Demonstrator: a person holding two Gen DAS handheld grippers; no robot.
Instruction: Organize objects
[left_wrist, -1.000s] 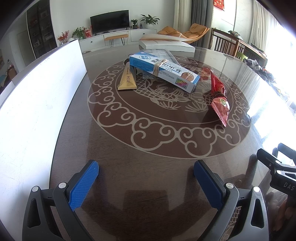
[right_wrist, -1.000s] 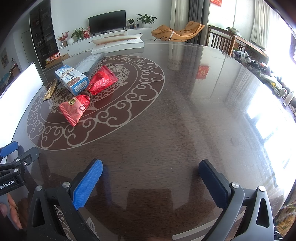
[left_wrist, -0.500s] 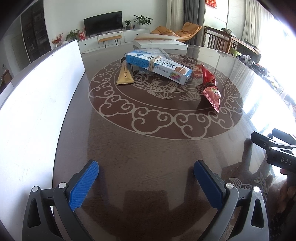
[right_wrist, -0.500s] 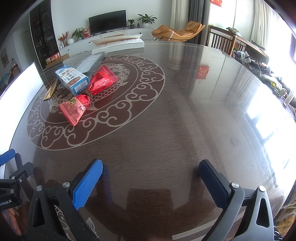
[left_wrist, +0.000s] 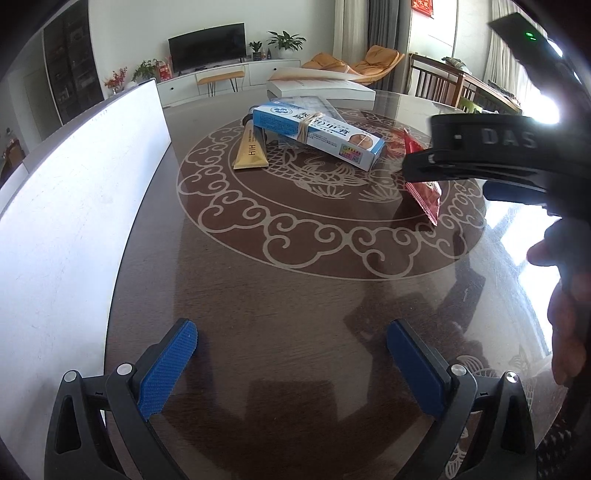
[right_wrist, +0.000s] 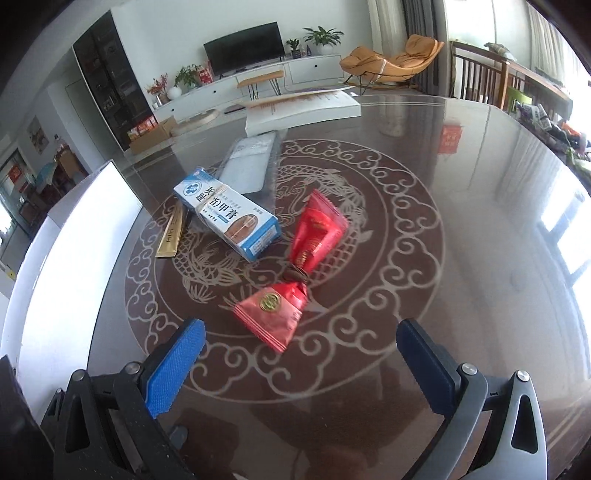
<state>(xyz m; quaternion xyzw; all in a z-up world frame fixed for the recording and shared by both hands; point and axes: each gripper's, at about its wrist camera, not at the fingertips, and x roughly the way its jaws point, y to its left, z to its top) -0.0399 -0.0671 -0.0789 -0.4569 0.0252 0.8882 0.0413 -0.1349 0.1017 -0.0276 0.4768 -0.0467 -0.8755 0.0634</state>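
Observation:
A blue and white carton (left_wrist: 319, 136) (right_wrist: 229, 216) bound with a rubber band lies at the middle of the patterned round table (left_wrist: 295, 295). Beside it on its left lies a gold tube (left_wrist: 252, 150) (right_wrist: 170, 234), and behind it a clear plastic pack (right_wrist: 251, 166). Two red packets tied together (right_wrist: 295, 273) (left_wrist: 424, 192) lie to the right of the carton. My left gripper (left_wrist: 291, 354) stands open over bare table near the front edge. My right gripper (right_wrist: 301, 354) is open just short of the red packets. Its black body (left_wrist: 487, 155) crosses the left wrist view at upper right, hiding part of the packets.
A large white board (left_wrist: 74, 206) (right_wrist: 62, 266) runs along the table's left side. A flat white box (left_wrist: 317, 86) (right_wrist: 306, 109) sits at the far edge. A hand (left_wrist: 565, 310) shows at the right of the left wrist view. Chairs and a TV stand lie beyond.
My right gripper has risen and swung left toward the red packets, which now sit close before its fingers. Its body now fills the upper right of the left wrist view. The left gripper barely moved.

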